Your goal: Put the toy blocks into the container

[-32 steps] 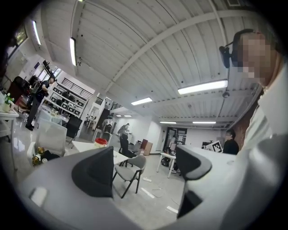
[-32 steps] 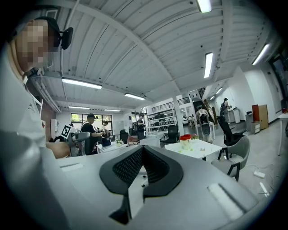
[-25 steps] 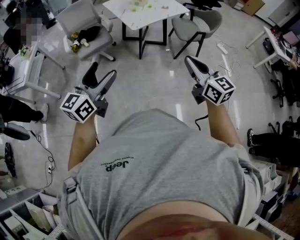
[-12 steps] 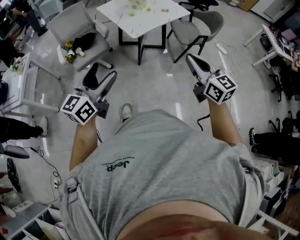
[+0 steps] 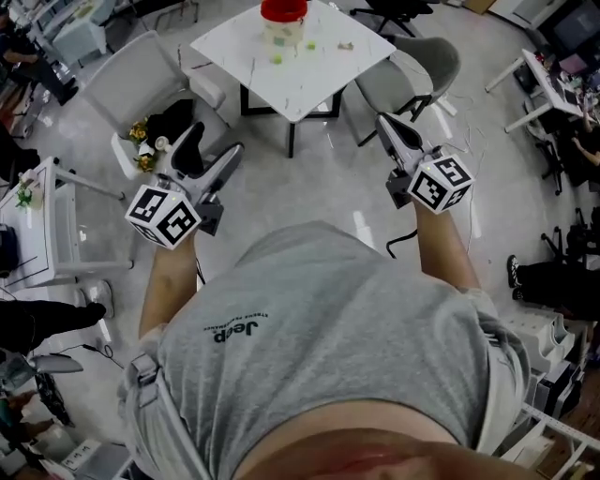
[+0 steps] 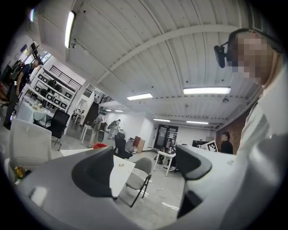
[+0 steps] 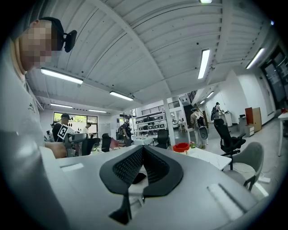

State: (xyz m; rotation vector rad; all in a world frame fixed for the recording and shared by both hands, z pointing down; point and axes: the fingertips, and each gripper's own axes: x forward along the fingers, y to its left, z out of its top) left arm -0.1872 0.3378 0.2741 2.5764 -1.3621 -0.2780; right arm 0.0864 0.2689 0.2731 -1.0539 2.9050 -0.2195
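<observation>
The left hand-held gripper [image 5: 216,139] is wide open. In its own view the two dark pads [image 6: 95,173] stand well apart with only the room showing between them: it holds nothing and touches nothing. The right hand-held gripper [image 5: 384,124] is closed. Its view shows the two ribbed pads [image 7: 128,165] meeting at their tips with nothing caught between them, so it is empty too. In the head view both are held out in front of the person's grey T-shirt [image 5: 328,319], one to each side, over the pale floor [image 5: 309,187]. The marker cubes face up towards the camera.

The toy blocks [image 5: 277,58] lie on the white counter [image 5: 323,80] at the top of the head view, well apart from both tools. They show as a few small pale green pieces, too small to tell their shapes, spread loosely and not touching one another. The container [image 5: 283,19] stands upright on the same counter, just beyond the blocks and near its far edge. It has a pale body and a red top. Through the gap of the left tool's jaws the counter and that red top [image 6: 100,145] can be seen ahead, and the right tool's view shows the red top [image 7: 181,147] beyond its closed jaws.

A grey chair [image 5: 417,66] stands just beside the counter on the right, and another chair [image 5: 131,66] with dark and yellow things on its seat stands on the left.
</observation>
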